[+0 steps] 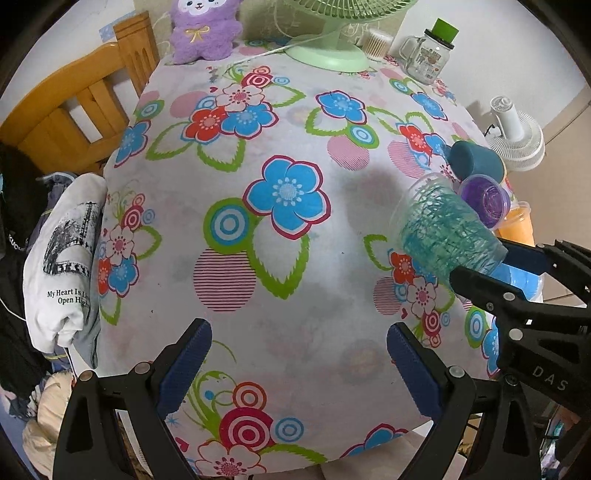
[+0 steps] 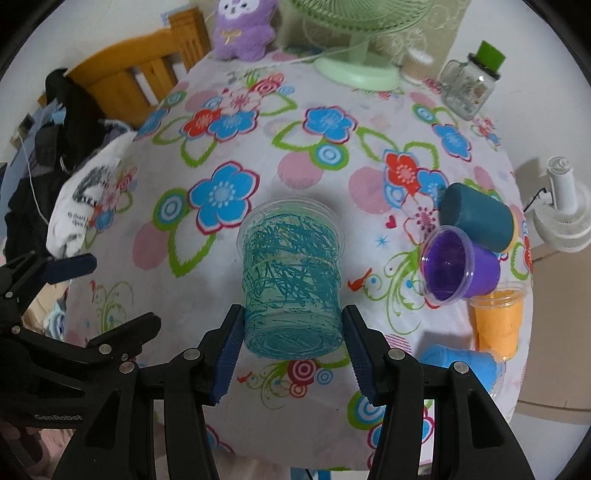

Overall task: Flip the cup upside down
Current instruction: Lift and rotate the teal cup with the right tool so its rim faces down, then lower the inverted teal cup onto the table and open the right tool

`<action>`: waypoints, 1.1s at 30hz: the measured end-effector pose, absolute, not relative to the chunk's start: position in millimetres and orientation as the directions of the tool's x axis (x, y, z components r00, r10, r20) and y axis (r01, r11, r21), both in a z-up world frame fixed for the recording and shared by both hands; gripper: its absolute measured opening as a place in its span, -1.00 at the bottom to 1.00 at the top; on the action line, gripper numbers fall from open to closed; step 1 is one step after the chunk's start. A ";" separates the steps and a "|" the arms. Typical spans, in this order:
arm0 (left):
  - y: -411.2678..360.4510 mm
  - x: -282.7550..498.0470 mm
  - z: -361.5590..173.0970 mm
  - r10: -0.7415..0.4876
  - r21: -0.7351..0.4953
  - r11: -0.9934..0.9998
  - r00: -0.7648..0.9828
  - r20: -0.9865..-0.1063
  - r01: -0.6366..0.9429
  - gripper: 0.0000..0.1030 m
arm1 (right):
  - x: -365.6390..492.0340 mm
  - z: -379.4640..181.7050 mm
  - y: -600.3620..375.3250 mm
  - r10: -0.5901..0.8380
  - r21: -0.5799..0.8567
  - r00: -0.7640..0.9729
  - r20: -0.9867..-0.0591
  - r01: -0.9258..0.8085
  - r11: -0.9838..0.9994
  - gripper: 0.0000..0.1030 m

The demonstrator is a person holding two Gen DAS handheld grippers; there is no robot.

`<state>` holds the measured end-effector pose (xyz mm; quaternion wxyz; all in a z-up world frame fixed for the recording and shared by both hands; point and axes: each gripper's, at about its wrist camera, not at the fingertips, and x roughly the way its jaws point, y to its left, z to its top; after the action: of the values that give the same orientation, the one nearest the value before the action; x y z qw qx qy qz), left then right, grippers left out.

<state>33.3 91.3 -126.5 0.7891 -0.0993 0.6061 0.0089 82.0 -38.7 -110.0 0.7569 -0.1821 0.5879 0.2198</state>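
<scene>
A clear plastic cup with teal scribbles (image 2: 291, 280) is held by its base between my right gripper's (image 2: 293, 343) blue pads. It is tilted with its open rim pointing away, above the flowered tablecloth (image 2: 258, 147). In the left wrist view the same cup (image 1: 447, 225) hangs at the right, with the right gripper (image 1: 480, 275) behind it. My left gripper (image 1: 299, 369) is open and empty over the near table edge; it also shows at the left of the right wrist view (image 2: 107, 288).
Right of the held cup lie a dark teal cup (image 2: 476, 218) and a purple cup (image 2: 458, 266) on their sides, an orange cup (image 2: 498, 317) and a blue cup (image 2: 461, 363). At the back are a green fan (image 2: 354, 70), a glass jar (image 2: 469, 88) and a purple plush (image 2: 243, 33). Clothes (image 1: 62, 266) hang off the left edge.
</scene>
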 end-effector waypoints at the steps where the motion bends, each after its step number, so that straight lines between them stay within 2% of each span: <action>1: 91.5 33.4 -127.1 -0.109 -0.149 0.980 0.264 -0.958 -0.134 0.88 | 82.8 -111.6 -36.4 0.109 -0.021 0.203 -0.973 -0.552 0.833 0.10; 9: 105.4 39.9 -134.1 -0.119 -0.161 0.975 0.248 -0.961 -0.155 0.88 | 95.3 -124.1 -23.7 0.055 -0.012 0.109 -0.992 -0.539 0.842 0.10; 22: 127.0 61.3 -146.1 -0.133 -0.170 0.972 0.216 -0.967 -0.162 0.88 | 129.9 -141.5 1.1 0.003 -0.025 0.055 -0.998 -0.506 0.862 0.17; 24: 130.1 63.7 -147.7 -0.133 -0.168 0.973 0.210 -0.969 -0.161 0.88 | 135.3 -143.2 3.9 0.001 -0.032 0.066 -0.998 -0.496 0.868 0.31; 26: 132.6 65.2 -148.4 -0.134 -0.168 0.973 0.206 -0.969 -0.158 0.88 | 138.5 -142.0 6.1 -0.011 -0.060 0.103 -0.995 -0.487 0.872 0.56; 33: 133.7 72.1 -140.9 -0.144 -0.173 0.978 0.218 -0.965 -0.118 0.88 | 136.4 -128.3 6.4 0.005 -0.092 0.203 -0.979 -0.464 0.881 0.65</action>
<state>72.1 133.7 -140.9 0.7733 -0.1050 0.6253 -0.0085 136.4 6.4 -128.3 0.7526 -0.1874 0.6117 0.1557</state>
